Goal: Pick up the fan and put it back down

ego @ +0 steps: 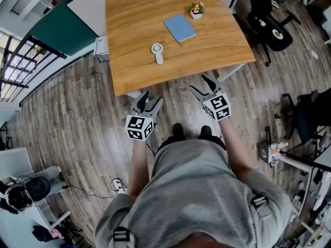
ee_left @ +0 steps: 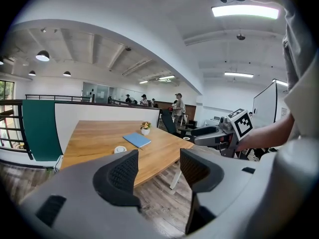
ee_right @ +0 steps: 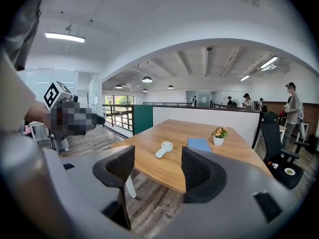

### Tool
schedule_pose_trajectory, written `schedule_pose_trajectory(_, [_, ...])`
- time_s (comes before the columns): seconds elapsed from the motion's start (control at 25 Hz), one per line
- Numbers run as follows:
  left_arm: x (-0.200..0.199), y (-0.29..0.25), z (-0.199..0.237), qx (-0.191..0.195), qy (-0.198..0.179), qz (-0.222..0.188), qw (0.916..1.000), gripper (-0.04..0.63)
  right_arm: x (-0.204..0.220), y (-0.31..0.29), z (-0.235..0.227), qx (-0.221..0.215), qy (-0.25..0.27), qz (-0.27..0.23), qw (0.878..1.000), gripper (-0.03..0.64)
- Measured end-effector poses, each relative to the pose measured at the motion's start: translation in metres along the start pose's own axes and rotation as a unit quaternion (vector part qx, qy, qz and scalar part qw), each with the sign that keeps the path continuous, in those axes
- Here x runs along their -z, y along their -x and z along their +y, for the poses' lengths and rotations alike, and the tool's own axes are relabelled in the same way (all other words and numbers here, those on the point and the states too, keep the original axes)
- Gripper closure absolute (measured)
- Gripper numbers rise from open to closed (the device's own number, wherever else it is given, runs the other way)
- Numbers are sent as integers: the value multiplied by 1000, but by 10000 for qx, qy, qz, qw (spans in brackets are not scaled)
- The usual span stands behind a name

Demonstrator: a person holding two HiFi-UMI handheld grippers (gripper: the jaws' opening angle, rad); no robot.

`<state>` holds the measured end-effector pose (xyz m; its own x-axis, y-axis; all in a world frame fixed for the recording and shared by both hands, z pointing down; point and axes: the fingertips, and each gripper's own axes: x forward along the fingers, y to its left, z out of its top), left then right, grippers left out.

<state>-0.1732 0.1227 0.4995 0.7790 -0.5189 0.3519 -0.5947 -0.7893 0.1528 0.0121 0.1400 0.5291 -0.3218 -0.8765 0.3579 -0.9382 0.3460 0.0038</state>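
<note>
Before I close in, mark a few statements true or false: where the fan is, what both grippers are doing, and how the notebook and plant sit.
1. The fan lies on the table, touched by neither gripper. True.
2. The left gripper and right gripper are both open and empty. True.
3. The blue notebook lies on the floor. False: it lies on the table, beyond the fan.
4. The potted plant stands on the notebook. False: it stands beside it, apart.
</note>
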Motion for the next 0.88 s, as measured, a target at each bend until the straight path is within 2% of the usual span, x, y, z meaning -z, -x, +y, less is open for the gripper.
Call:
schedule_pose_trajectory(0.6, [5, 6, 27, 207, -126, 87, 9997, 319, 5, -12, 15, 334, -147, 11, 9993, 293])
schedule_pose_trajectory(0.88, [4, 1, 30, 144, -122, 71, 9998, 318, 8, -12, 7, 340, -98, 46, 9994, 293])
